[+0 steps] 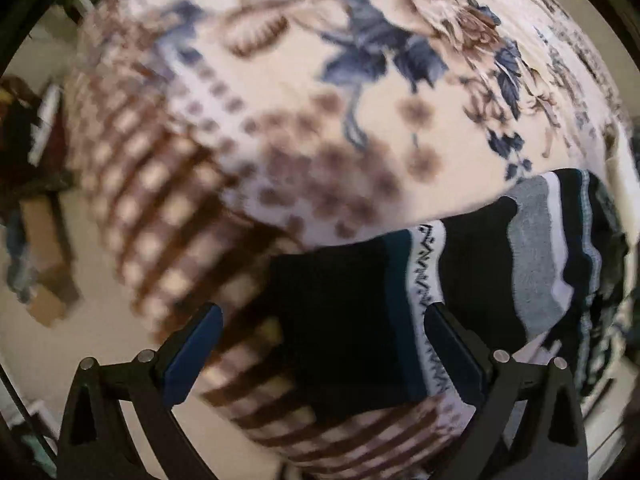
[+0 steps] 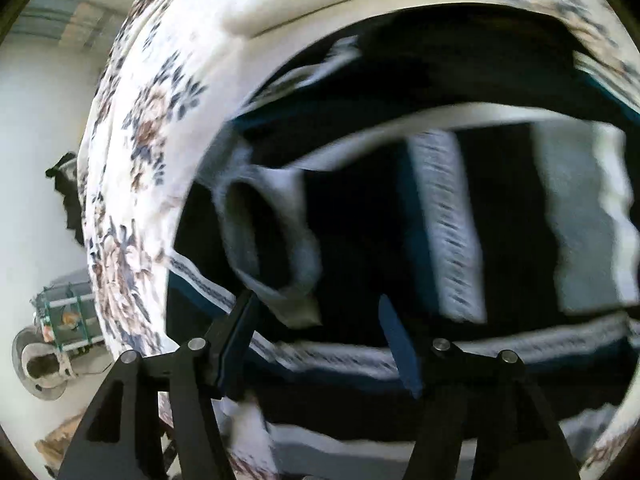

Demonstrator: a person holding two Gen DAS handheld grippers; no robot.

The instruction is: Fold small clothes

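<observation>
The left gripper [image 1: 322, 354] is held over the near edge of a bed, its jaws spread wide with nothing pinched between them. Under it a floral blanket [image 1: 304, 92] is spread, and a dark striped sweater [image 1: 472, 276] is laid across the blanket from below the gripper's middle out to the right. The picture is smeared, so the exact lie of the sweater's near hem cannot be judged from this view. The bare floor [image 1: 44, 344] is seen close by on the left — anything dragged that way could be pulled off the bed.

In the right view, the right gripper [image 2: 320, 340] is seen with its jaws apart and no cloth caught between them; the sweater [image 2: 500, 216] fills the view beneath it. A loose sleeve with a pale cuff [image 2: 280, 240] is bunched just beyond the left finger, on top of the dark body.

Several slips are judged likely from here. The sleeve could be left crumpled and folded in, so that a lump is trapped inside the fold. If a pinch is made too deep, the blanket could be caught together with the sweater and lifted as well. With both views blurred, an edge could be missed — only one layer might be taken, and the fold skewed.
</observation>
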